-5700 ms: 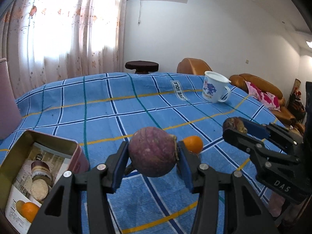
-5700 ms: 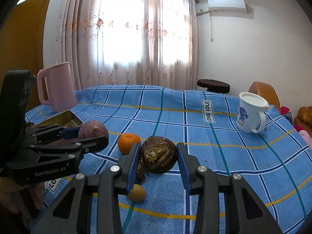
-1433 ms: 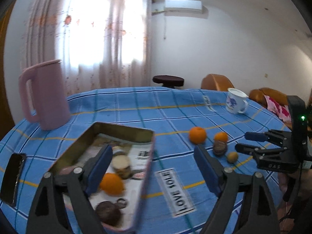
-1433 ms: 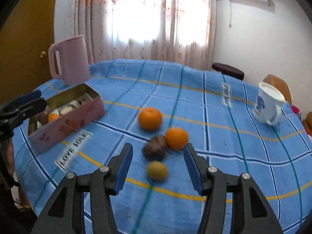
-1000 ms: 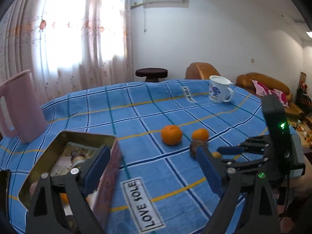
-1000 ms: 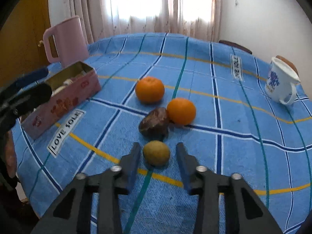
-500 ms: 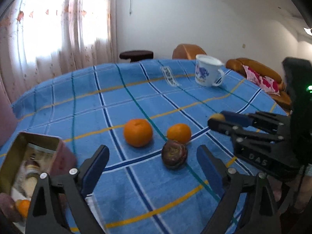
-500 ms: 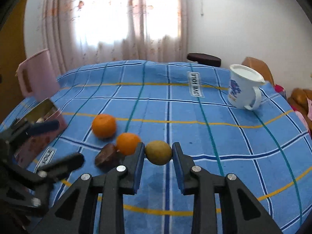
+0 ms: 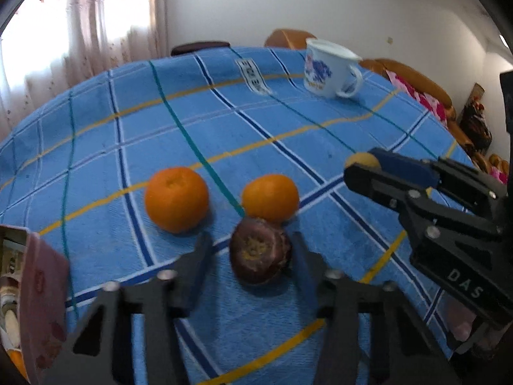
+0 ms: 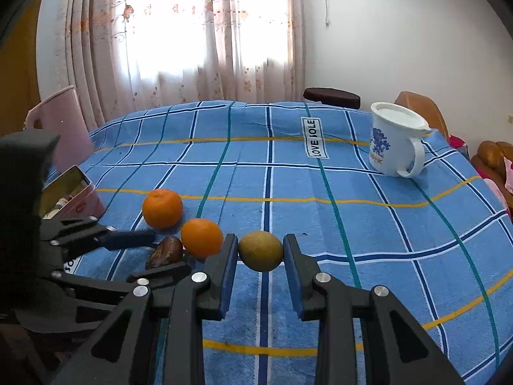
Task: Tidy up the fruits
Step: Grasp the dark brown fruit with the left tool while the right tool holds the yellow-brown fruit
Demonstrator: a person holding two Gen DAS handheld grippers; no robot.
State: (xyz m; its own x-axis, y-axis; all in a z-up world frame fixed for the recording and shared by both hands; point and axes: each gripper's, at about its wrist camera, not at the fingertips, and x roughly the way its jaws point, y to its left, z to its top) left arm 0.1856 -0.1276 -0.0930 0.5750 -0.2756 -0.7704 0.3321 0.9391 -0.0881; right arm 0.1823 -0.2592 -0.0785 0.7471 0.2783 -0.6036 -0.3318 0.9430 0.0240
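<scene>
On a round table covered with a blue plaid cloth (image 10: 368,231), striped in yellow, green and white, several fruits sit close to the person. Seen from the right wrist camera, the right gripper (image 10: 260,252) clamps a small, round yellow-green fruit (image 10: 260,251) between its two blue-padded fingers, both pads pressed against its sides; whether the fruit hangs clear of the cloth cannot be told. In the left wrist view, the left gripper (image 9: 251,252) has its jaws parted around a dark, wrinkled purple-brown fruit (image 9: 260,255) that rests on the cloth; the right finger lies just beside the fruit, the left one stands apart from it, and the motion blur hides whether either touches. Directly behind that dark fruit and touching it sits a small orange tangerine (image 9: 270,197), and a larger orange tangerine (image 9: 176,199) sits near it to the left, apart from the others. At the left edge of the same view stands a rectangular pink tin box (image 9: 48,295), open on top, with pale round items partly visible inside. Farther back on the right of the table stands a white enamel mug with a blue flower print (image 10: 395,139), upright, and at the far left a pale pink plastic pitcher (image 10: 64,125). Sheer curtains (image 10: 192,38) cover a bright window beyond.
</scene>
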